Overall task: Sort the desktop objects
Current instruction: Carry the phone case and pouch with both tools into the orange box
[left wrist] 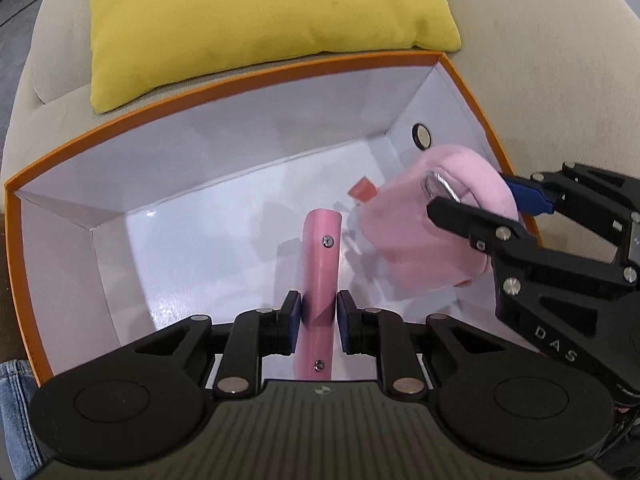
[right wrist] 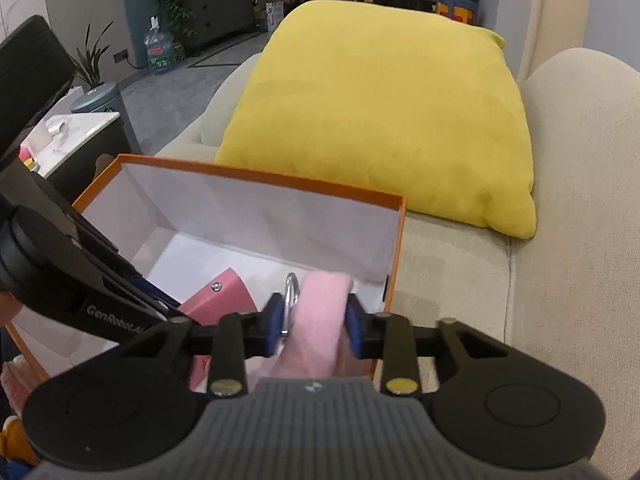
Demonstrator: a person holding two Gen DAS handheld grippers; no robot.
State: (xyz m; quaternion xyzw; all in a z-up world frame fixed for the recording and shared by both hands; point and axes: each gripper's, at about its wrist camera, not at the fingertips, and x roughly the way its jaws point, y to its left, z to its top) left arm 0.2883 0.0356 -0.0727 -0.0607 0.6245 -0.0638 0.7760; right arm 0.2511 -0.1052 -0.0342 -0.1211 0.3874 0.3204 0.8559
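An orange box (left wrist: 248, 80) with a white inside sits on a beige sofa. My left gripper (left wrist: 319, 316) is shut on a flat pink piece with metal rivets (left wrist: 322, 264), held edge-on and pointing down into the box. My right gripper (right wrist: 312, 326) is shut on a soft pink pouch (right wrist: 320, 320) with a metal ring (right wrist: 291, 292), hanging over the box's right end. In the left wrist view the pouch (left wrist: 420, 236) and the right gripper (left wrist: 476, 200) come in from the right. A small red block (left wrist: 363, 192) lies on the box floor.
A yellow cushion (left wrist: 256, 20) lies on the sofa (left wrist: 560, 80) just behind the box. In the right wrist view, the box rim (right wrist: 260, 174) is ahead, with a white side table (right wrist: 76, 132) at left and the cushion (right wrist: 380, 112) beyond.
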